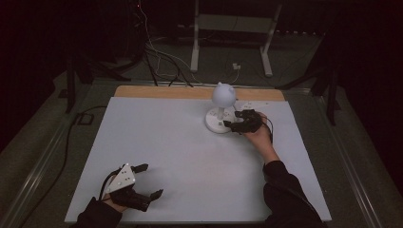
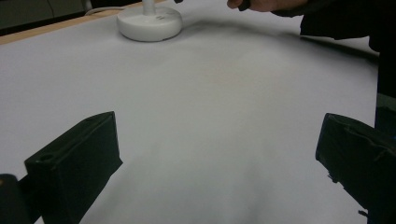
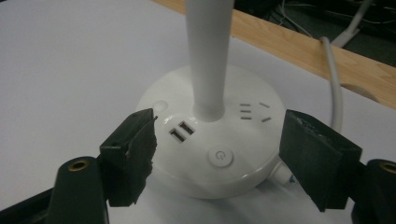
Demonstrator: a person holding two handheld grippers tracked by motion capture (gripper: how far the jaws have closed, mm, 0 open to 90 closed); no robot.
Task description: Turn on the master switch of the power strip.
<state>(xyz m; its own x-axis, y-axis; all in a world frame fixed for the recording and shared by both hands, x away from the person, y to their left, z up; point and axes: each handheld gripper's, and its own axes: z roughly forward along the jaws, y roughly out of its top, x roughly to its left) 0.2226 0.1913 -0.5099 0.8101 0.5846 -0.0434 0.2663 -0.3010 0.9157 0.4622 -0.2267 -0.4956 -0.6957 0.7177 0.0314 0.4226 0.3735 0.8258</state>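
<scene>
Our right gripper (image 3: 217, 158) has its jaws wide around the lamp (image 3: 212, 135) base — we press the power button (image 3: 220, 157) gently. Left gripper (image 1: 145, 183) rests, jaws released.

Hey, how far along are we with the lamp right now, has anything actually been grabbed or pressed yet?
Nothing looks done yet: the white lamp stands upright near the table's far edge, unlit as far as I can tell. In hand: the right gripper is open, jaws straddling the lamp base, with the power button between them, apparently untouched. The left gripper rests open near the front edge, holding nothing. Any press or grasp is still to come.
</scene>
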